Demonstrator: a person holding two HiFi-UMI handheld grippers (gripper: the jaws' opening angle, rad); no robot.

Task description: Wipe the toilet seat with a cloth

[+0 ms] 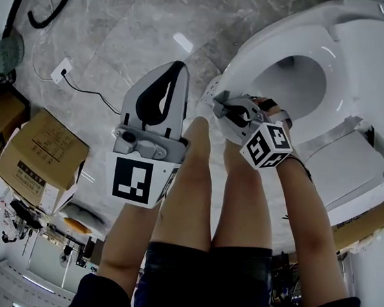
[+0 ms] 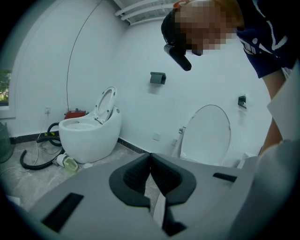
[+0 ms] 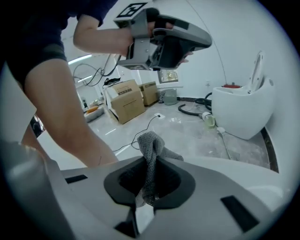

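Observation:
The white toilet seat [image 1: 262, 53] rings the open bowl at the upper right of the head view, with the raised lid [image 1: 367, 54] beyond it. My right gripper [image 1: 218, 100] hovers at the seat's near-left edge. It is shut on a grey knitted cloth [image 3: 151, 149], which sticks up and flops out past the jaws in the right gripper view. The cloth is hidden in the head view. My left gripper [image 1: 176, 71] is held up over the floor left of the toilet. Its jaws [image 2: 151, 159] are shut with nothing between them. It points at a raised toilet lid [image 2: 207, 135].
A second, egg-shaped toilet [image 2: 90, 134] stands by the wall with a black hose [image 2: 33, 161] and a bottle beside it. Cardboard boxes [image 1: 41, 155] and a socket block with its cable [image 1: 61, 69] lie on the marble floor to the left. The person's bare legs [image 1: 201, 194] stand below the grippers.

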